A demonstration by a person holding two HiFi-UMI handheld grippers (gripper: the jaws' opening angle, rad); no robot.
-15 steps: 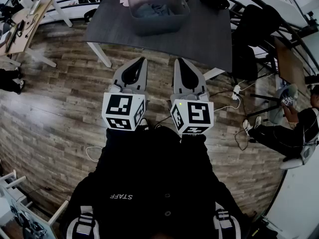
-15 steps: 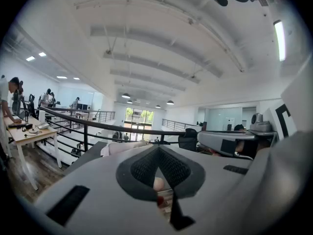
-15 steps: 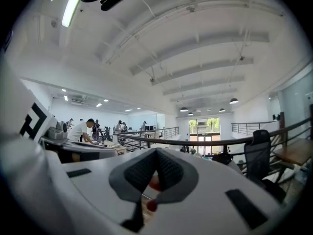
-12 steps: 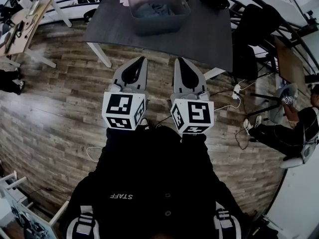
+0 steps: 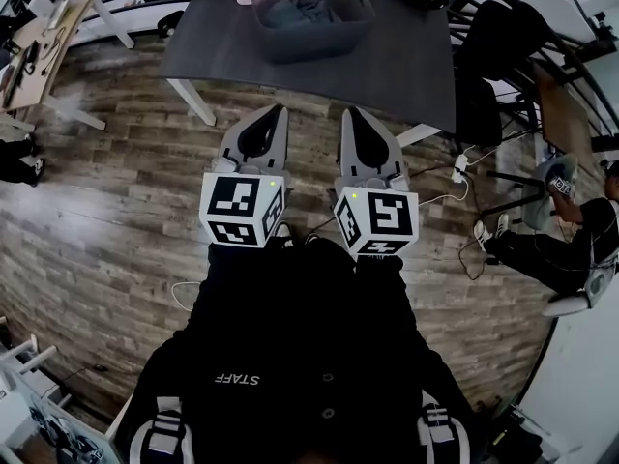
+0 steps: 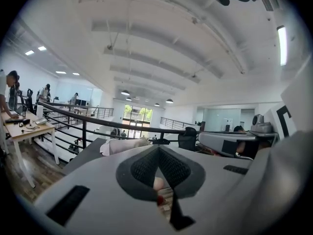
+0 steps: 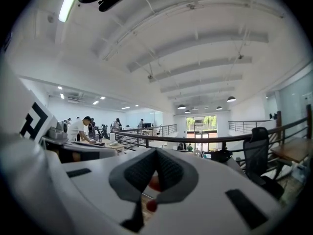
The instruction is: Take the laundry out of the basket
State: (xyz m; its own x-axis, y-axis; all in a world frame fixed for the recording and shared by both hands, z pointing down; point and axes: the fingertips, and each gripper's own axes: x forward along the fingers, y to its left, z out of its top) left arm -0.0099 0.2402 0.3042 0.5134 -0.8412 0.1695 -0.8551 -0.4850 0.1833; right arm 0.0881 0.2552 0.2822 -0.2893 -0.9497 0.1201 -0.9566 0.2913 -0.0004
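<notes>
My left claw and right claw are both pressed together and empty, side by side above the wood floor. The grey see-through basket sits on the dark table ahead, well apart from them, with bluish-grey laundry bunched inside.

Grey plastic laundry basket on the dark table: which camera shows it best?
The head view: the grey plastic laundry basket sits at the picture's top on the dark table, bluish laundry inside. The left gripper view and right gripper view show none of it; each looks across the room over its own jaws.
</notes>
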